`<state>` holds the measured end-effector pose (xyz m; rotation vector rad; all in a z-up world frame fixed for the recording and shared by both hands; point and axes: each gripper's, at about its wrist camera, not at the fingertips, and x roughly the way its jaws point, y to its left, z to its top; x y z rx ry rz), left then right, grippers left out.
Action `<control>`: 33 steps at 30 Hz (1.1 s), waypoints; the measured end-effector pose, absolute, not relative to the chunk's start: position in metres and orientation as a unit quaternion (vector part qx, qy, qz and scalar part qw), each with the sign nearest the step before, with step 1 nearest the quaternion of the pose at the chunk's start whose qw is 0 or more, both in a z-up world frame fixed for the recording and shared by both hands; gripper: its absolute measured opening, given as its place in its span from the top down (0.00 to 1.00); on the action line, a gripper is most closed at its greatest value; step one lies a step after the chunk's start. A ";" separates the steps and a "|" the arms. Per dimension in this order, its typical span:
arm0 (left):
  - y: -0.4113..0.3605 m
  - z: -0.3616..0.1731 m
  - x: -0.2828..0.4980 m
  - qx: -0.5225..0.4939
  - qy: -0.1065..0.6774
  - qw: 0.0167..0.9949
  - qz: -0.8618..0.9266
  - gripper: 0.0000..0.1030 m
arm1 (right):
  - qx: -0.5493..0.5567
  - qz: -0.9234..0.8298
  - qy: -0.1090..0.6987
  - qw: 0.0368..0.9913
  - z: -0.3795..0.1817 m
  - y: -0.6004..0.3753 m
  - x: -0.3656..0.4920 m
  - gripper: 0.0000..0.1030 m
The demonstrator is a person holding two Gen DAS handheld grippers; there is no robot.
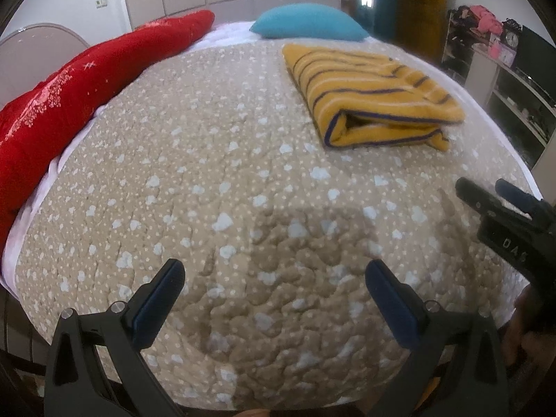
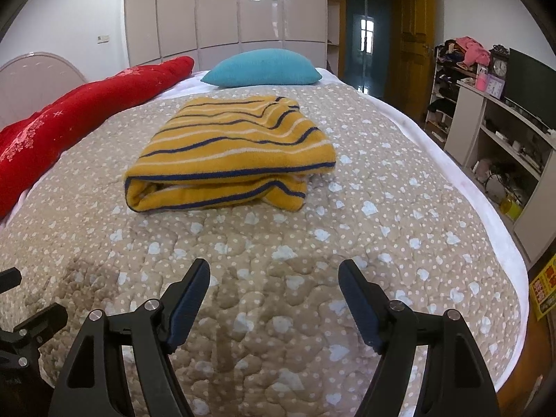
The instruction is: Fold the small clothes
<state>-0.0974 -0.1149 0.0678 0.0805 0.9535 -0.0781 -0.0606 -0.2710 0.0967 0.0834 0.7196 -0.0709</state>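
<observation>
Yellow striped garment [image 2: 229,153] beyond spread fingers [image 2: 191,295]

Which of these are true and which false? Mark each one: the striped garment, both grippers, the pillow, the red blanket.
1. The yellow striped garment lies folded on the quilt. True.
2. The right gripper is clamped on the garment. False: its jaws stand open over bare quilt, short of the garment.
3. The left gripper is open and holds nothing. True.
4. The blue pillow rests on top of the garment. False: it lies beyond it, at the far end of the bed.
5. The red blanket lies along the left edge of the bed. True.
</observation>
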 end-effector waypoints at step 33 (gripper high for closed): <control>-0.108 0.050 -0.094 0.020 0.488 0.871 -0.053 0.00 | 0.044 -0.036 0.362 0.930 0.085 -0.269 -0.058 0.17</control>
